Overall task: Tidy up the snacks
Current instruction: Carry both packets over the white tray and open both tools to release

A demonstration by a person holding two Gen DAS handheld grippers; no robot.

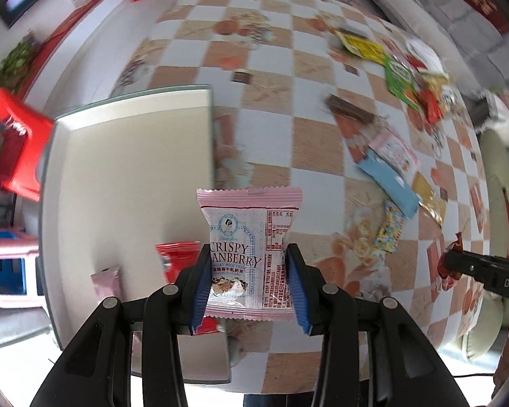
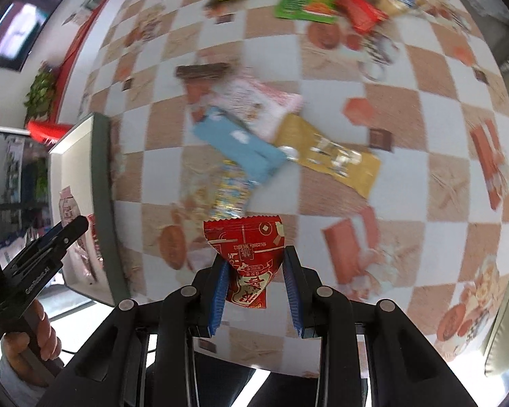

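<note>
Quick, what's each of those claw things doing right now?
Left gripper: closed on the pink cranberry snack packet.
Right gripper: closed on the red snack packet.

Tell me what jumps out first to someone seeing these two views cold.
The pink cranberry packet, held upright in the left gripper at the tray edge, grabs the eye first. Next is the red packet pinched in the right gripper over the checkered cloth. Behind it, loose snacks lie scattered mid-table.
</note>
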